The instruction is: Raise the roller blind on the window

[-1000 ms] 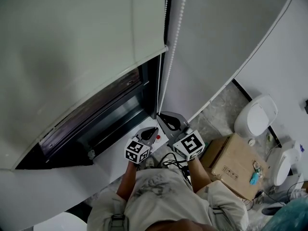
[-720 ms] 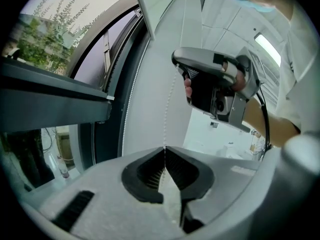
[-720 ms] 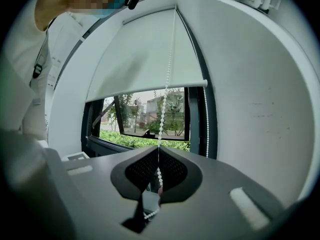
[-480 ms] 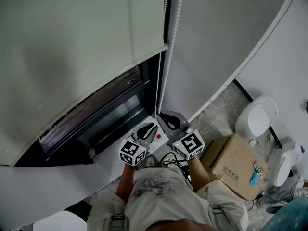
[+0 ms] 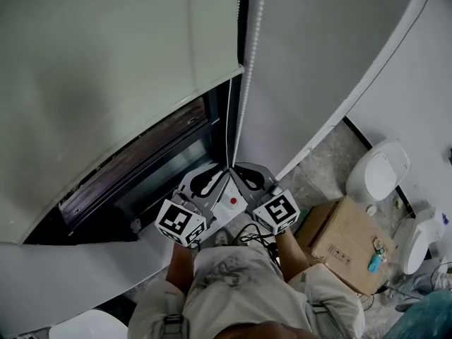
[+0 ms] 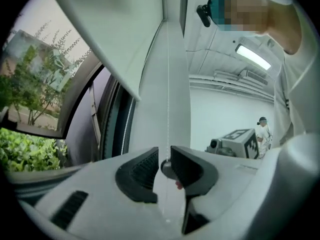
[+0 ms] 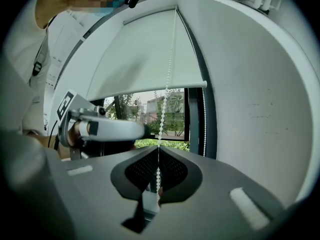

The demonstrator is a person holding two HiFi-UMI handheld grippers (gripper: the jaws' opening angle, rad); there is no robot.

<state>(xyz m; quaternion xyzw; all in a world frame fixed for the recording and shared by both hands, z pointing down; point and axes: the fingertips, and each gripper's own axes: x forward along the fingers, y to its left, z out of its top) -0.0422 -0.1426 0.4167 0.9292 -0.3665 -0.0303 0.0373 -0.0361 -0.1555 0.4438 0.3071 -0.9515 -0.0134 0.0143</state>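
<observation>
Well, roller blind (image 5: 120, 69): covers the window's upper part, bottom rail level.
Bead chain (image 5: 251, 55): runs vertically, just beside the blind's right edge.
Right gripper (image 5: 234, 169): pinched tight on the chain.
Left gripper (image 5: 220, 176): jaws narrowly apart, chain between them.
Gripper views only: trees (image 6: 30, 84) outside.
Room: cardboard box (image 5: 346, 242) on stone floor (image 5: 321, 154).

A bare white workroom or lab: strip light (image 6: 255, 57) overhead, cardboard box (image 5: 344, 242) and cables (image 5: 256, 234) on the stone floor (image 5: 319, 159).

Bead chain (image 5: 251, 69) hangs just beside window frame (image 5: 217, 122). Left gripper (image 5: 206, 181) and right gripper (image 5: 240, 173) crowd its lower end. Free room lies rightward along the wall (image 5: 318, 62).
</observation>
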